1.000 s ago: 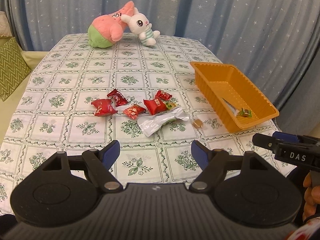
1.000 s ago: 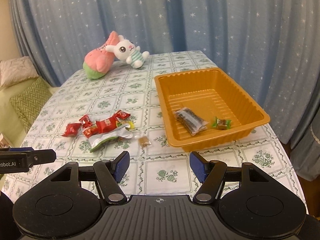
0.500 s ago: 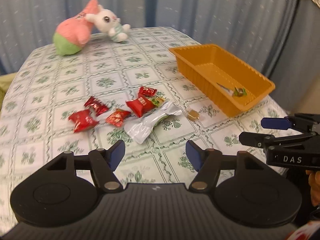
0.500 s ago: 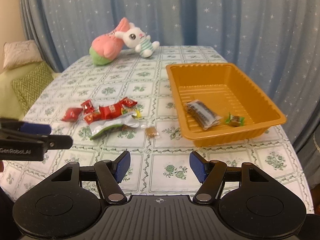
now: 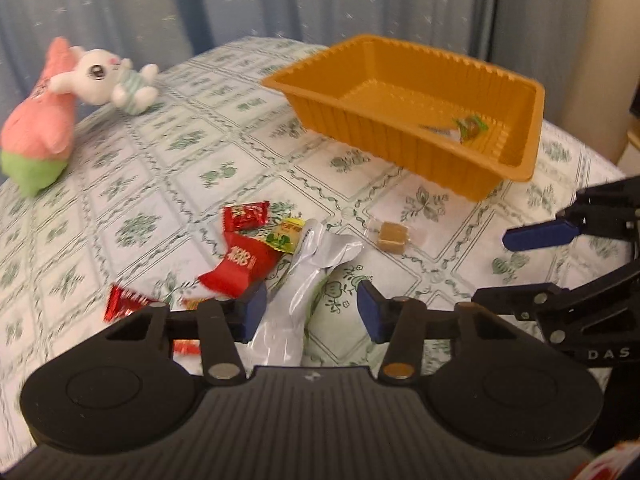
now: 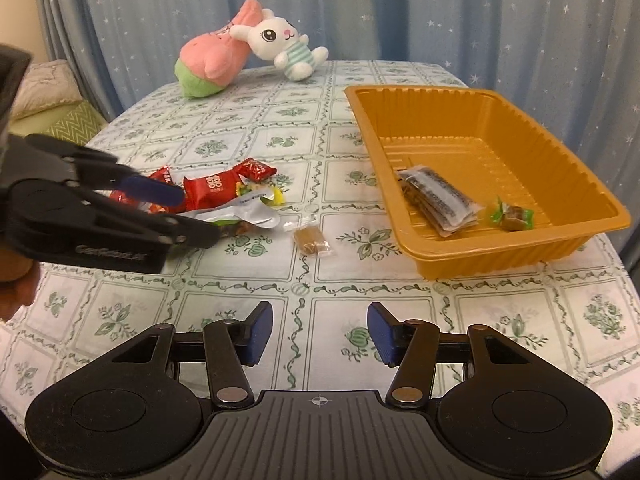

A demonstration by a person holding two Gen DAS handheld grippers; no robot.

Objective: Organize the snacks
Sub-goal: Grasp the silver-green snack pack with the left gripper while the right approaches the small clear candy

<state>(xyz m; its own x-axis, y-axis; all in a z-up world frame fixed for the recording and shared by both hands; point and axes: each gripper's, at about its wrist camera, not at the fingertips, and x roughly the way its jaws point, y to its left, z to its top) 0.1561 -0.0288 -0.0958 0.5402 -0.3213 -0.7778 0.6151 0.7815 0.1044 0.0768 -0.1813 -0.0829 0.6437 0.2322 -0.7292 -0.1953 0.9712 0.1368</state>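
Between the left gripper's (image 5: 310, 312) closing, still-parted jaws lies a crinkled silver foil pouch (image 5: 304, 280); right gripper's (image 6: 320, 338) jaws gape.

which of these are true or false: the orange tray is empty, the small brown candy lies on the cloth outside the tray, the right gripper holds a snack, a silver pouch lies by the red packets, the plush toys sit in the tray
1. The orange tray is empty. False: it holds a dark packet and a green-wrapped candy.
2. The small brown candy lies on the cloth outside the tray. True.
3. The right gripper holds a snack. False: nothing is between its jaws.
4. A silver pouch lies by the red packets. True.
5. The plush toys sit in the tray. False: they lie at the table's far end.
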